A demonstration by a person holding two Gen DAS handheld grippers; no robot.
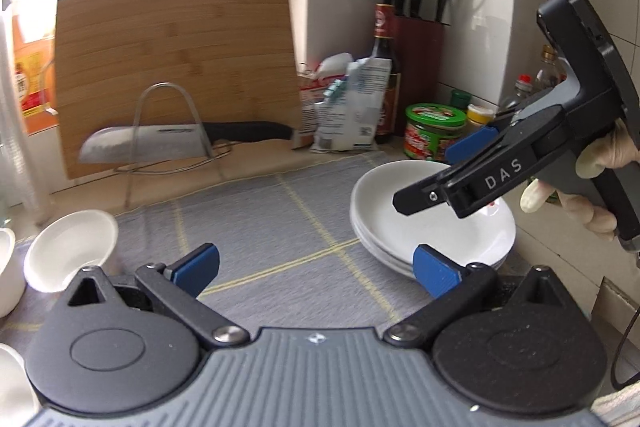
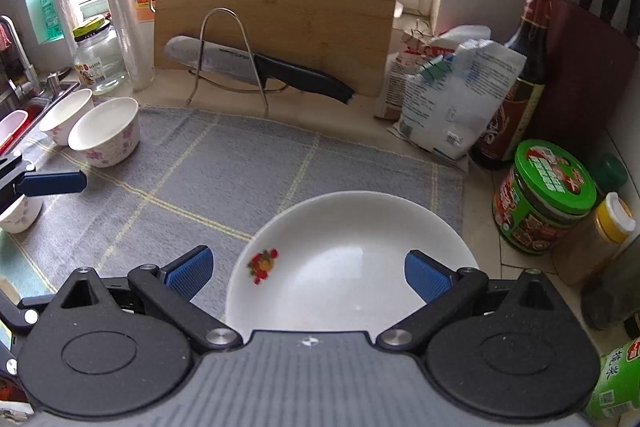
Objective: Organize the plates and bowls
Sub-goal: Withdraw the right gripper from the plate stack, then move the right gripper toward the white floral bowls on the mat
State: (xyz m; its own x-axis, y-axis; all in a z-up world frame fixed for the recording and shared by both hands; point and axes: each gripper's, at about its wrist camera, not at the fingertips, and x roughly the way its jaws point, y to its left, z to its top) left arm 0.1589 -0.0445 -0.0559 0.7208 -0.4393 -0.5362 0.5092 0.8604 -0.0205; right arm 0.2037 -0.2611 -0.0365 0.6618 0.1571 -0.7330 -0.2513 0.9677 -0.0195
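Note:
A stack of white plates (image 1: 432,227) sits on the grey mat (image 1: 280,227) at the right. In the right wrist view the top plate (image 2: 352,259) shows a red flower print. My right gripper (image 2: 308,271) is open, hovering just above the plate, holding nothing; it also shows in the left wrist view (image 1: 436,171). My left gripper (image 1: 316,267) is open and empty over the mat, left of the stack. White bowls with pink flowers (image 2: 106,133) stand at the mat's left; one bowl (image 1: 70,249) lies tilted by my left gripper.
A bamboo cutting board (image 1: 176,67) leans on the wall behind a wire rack holding a knife (image 1: 176,143). Bags, a sauce bottle (image 2: 520,79), a green-lidded jar (image 2: 544,195) and a knife block (image 1: 416,27) crowd the right corner. A sink (image 2: 24,99) lies left.

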